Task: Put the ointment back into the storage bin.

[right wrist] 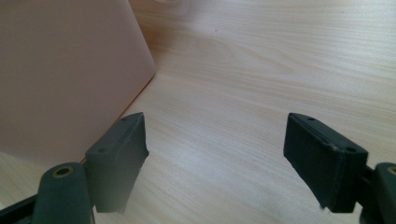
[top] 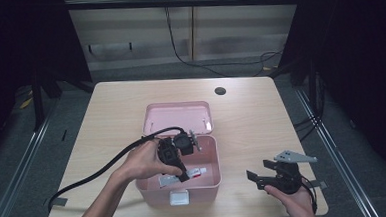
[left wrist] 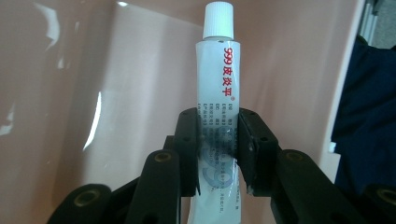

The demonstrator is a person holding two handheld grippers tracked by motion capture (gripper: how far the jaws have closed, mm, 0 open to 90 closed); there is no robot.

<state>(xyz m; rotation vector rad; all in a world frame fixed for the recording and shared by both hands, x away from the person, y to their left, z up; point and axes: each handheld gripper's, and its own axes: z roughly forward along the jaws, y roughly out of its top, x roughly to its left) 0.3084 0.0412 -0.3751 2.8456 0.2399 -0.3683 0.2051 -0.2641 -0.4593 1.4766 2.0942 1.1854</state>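
Note:
A pink plastic box point(top: 211, 160) stands open on the table, its lid point(top: 177, 117) tilted back. My left gripper point(top: 183, 177) reaches down into the box and is shut on a white ointment tube point(left wrist: 218, 112) with red print and a white cap; the tube point(top: 197, 173) lies near the box floor. In the left gripper view the black jaws squeeze the tube's lower half against the pink wall point(left wrist: 116, 93). My right gripper point(top: 258, 175) hovers low over the table to the right of the box, open, with bare wood between its fingers point(right wrist: 119, 154). The box's outer wall point(right wrist: 65, 70) stands to its left.
The wooden table point(top: 251, 115) has a dark round cable hole point(top: 220, 91) near its far edge. A white latch point(top: 179, 197) sits on the box's front. A black cable point(top: 99, 171) trails from the left gripper across the table's left side. Dark curtains flank the table.

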